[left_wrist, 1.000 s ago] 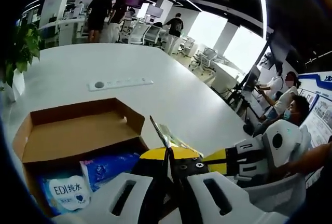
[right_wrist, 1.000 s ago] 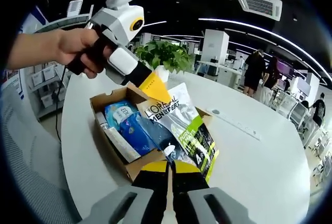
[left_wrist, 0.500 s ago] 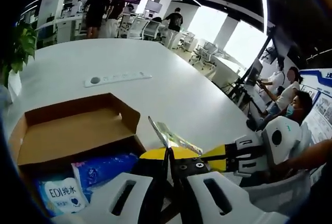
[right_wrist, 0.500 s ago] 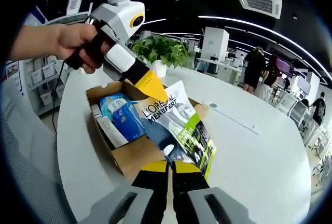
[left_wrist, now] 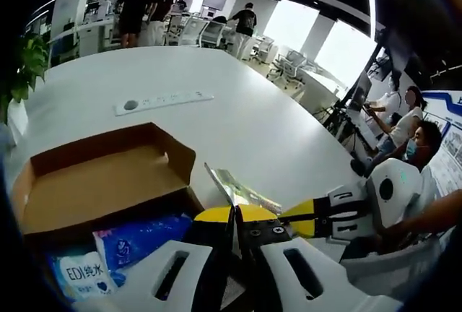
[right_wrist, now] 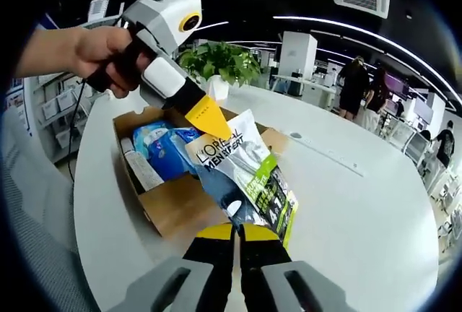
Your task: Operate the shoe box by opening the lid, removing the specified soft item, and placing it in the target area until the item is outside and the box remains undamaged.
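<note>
Both hand-held grippers are clamped on the L'Oréal Men Expert pouch (right_wrist: 242,171): right hand-held gripper (right_wrist: 234,234) on its lower edge, left hand-held gripper (right_wrist: 209,118) on its top corner. Compared with a second ago, the pouch sits higher and further clear of the shoe box (right_wrist: 173,207), lid open on the worktop (right_wrist: 361,225). Extraction looks nearly done. Still inside: blue packs, one reading "EDI纯水" (left_wrist: 79,274).

The box (right_wrist: 173,204) sits on the table (right_wrist: 361,211), lid (left_wrist: 101,182) folded back. In the box lie packs (right_wrist: 162,153) and a tube (right_wrist: 141,171). A pouch (right_wrist: 245,171) hangs over the box's edge — left gripper (right_wrist: 216,128) at its top, right gripper (right_wrist: 233,236) at its bottom. Behind the box stands a plant (right_wrist: 216,63); a strip (left_wrist: 162,100) lies beyond the lid.
</note>
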The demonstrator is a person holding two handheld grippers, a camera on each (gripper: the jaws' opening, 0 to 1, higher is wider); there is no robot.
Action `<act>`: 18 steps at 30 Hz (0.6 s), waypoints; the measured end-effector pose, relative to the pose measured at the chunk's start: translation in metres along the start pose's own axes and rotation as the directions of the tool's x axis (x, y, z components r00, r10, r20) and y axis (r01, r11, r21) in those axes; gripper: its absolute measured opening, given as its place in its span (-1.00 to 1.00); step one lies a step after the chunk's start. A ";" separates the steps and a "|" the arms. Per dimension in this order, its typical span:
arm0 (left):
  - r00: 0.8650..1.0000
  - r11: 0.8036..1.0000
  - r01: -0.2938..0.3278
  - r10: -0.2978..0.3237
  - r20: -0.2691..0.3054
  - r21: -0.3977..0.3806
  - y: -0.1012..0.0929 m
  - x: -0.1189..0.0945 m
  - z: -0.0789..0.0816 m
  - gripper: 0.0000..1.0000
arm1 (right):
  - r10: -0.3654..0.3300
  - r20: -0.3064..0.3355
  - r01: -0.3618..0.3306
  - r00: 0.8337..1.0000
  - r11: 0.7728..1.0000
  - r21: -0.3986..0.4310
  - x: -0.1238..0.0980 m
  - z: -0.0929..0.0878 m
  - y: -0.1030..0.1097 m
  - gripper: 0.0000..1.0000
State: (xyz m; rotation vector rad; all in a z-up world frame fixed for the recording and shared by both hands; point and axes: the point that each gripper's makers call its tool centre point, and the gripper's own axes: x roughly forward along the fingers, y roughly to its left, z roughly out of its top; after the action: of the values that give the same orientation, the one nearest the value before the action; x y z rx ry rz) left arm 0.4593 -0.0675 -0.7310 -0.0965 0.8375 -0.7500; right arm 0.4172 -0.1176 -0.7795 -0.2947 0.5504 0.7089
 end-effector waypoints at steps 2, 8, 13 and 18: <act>1.000 1.000 -0.002 0.002 -0.002 0.002 0.000 0.002 0.000 -1.00 | -0.001 -0.003 0.001 1.000 1.000 0.008 0.002 -0.003 -0.001 -1.00; 1.000 1.000 -0.009 0.009 -0.016 0.017 0.000 0.011 -0.005 -1.00 | -0.001 -0.008 0.001 1.000 0.999 0.047 0.007 -0.012 -0.003 -1.00; 1.000 0.999 -0.011 0.012 -0.020 0.044 0.001 0.014 -0.006 -1.00 | -0.006 -0.010 0.006 1.000 0.997 0.072 0.010 -0.016 -0.005 -1.00; 1.000 0.999 -0.008 0.008 -0.015 0.040 0.002 0.017 -0.003 -1.00 | -0.011 -0.005 0.011 1.000 0.995 0.098 0.012 -0.018 -0.006 -1.00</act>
State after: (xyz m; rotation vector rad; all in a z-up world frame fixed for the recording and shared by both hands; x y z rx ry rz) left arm 0.4654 -0.0767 -0.7448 -0.0520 0.8366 -0.7602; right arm 0.4226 -0.1231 -0.8006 -0.2078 0.5852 0.6687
